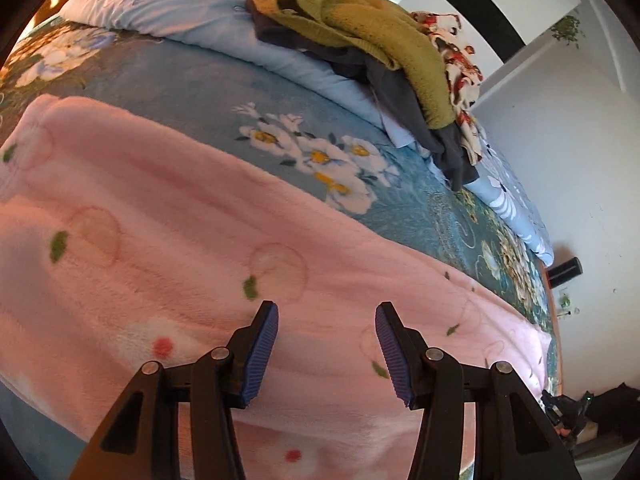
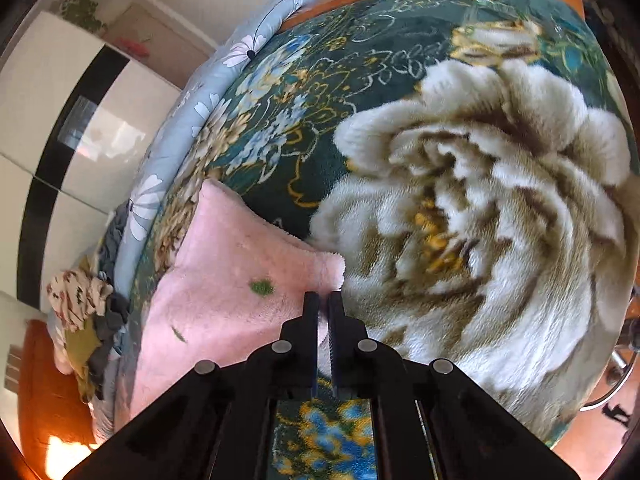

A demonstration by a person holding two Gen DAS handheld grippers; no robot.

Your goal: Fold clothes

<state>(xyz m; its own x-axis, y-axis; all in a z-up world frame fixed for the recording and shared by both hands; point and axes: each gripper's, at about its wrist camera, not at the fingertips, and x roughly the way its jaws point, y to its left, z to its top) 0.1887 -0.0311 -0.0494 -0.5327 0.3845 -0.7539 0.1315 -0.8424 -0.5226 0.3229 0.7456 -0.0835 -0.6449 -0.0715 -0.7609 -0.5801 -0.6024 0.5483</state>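
Pink fleece garment [image 1: 208, 248] beside clothes pile [image 1: 360, 44]

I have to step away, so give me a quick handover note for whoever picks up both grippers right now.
Left gripper: open, over the pink garment, holding nothing.
Right gripper: shut on the pink garment's corner.
The garment lies spread on the floral blanket.
A pile of unfolded clothes sits on the light blue quilt at the far side.
Done: no finished fold is visible.
Left: fold the pink garment, then the pile.
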